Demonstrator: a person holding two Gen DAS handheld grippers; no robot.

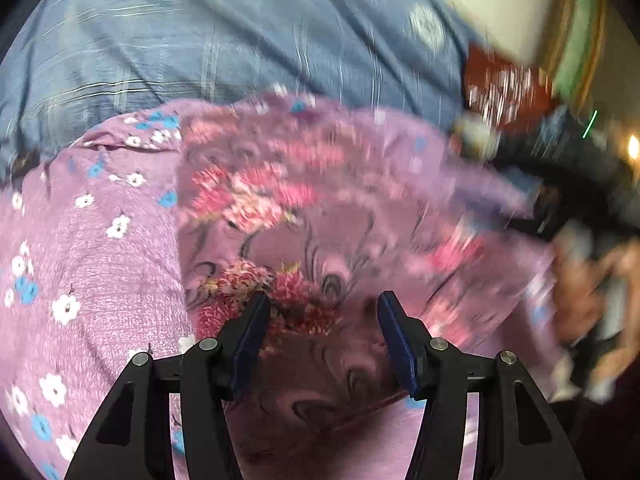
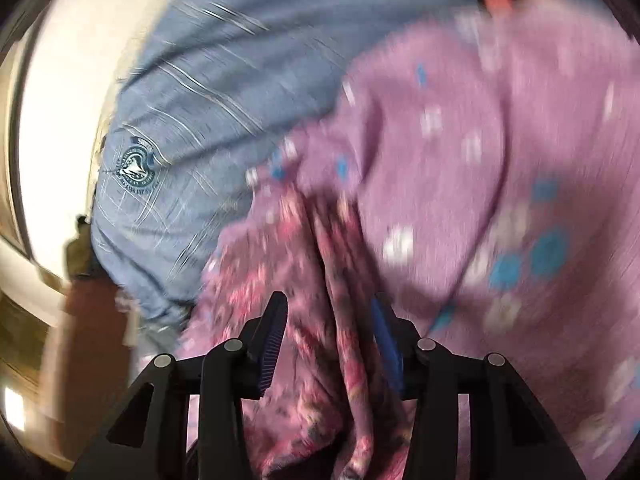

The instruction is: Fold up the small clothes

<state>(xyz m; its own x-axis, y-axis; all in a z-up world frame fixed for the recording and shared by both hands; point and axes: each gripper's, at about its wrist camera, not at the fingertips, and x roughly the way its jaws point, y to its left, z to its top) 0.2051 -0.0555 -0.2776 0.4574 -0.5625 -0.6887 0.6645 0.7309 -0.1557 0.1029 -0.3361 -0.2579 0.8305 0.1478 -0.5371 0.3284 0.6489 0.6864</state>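
A purple garment with large pink flowers lies spread on the blue bedsheet. Beside it, lighter purple cloth with small white and blue flowers shows. My left gripper hovers low over the pink-flowered cloth, jaws apart, pads clear of it. In the right wrist view a bunched ridge of the pink-flowered cloth runs between the parted jaws of my right gripper, and its pads do not pinch the ridge. The small-flowered cloth rises to the right. Both views are motion-blurred.
The blue striped bedsheet with a round emblem stretches behind the garment to a pale wall. A red patterned cloth lies at the far right. A hand on a dark blurred tool is at the right edge.
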